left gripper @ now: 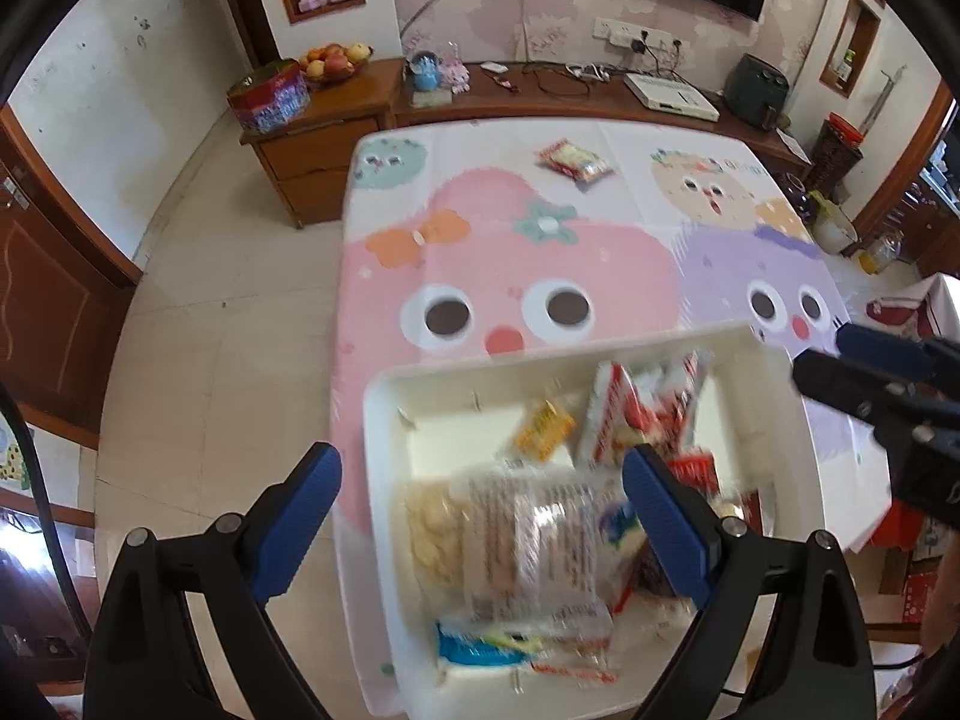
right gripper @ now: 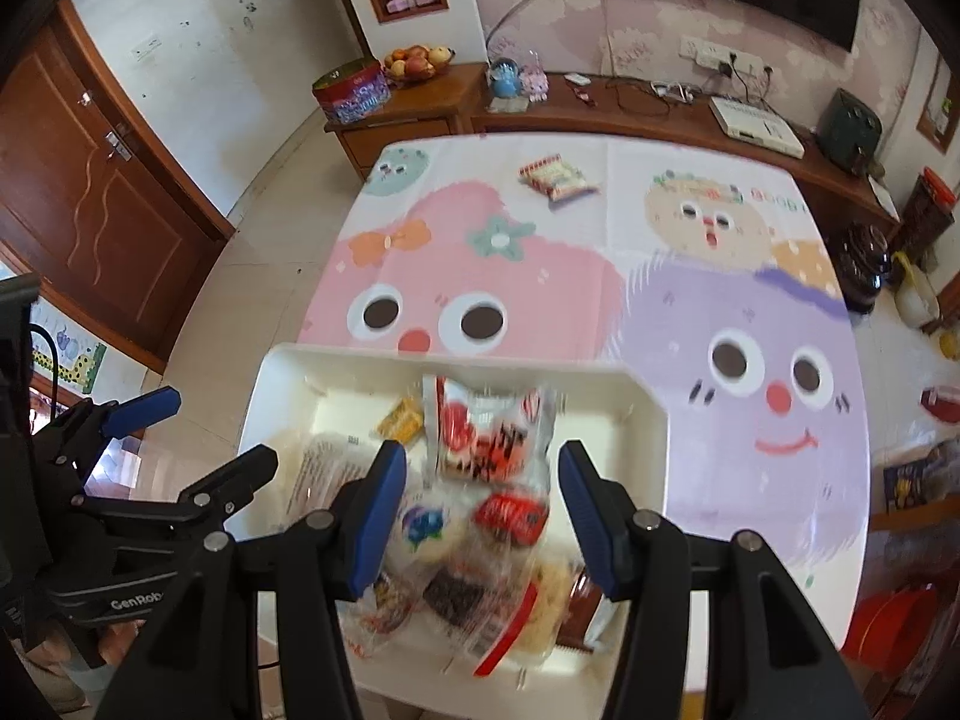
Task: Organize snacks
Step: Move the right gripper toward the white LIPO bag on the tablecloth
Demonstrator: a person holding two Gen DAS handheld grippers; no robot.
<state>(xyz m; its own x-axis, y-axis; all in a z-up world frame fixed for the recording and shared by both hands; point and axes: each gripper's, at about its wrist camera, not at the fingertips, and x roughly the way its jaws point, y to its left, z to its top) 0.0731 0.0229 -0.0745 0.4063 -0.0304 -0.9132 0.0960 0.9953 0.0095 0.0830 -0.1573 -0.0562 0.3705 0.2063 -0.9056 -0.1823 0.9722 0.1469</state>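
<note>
A white tray sits at the near edge of the table and holds several snack packs; it also shows in the right wrist view. My left gripper is open above a clear pack of pale biscuits. My right gripper is open above a red and white pack and a round blue-print pack. Nothing is held. One snack pack lies alone at the far side of the table, also in the right wrist view. A small yellow pack lies in the tray.
The table wears a cartoon cloth. A wooden sideboard behind it carries a fruit bowl, a tin and a white box. Tiled floor lies left. My right gripper shows at the right edge of the left view.
</note>
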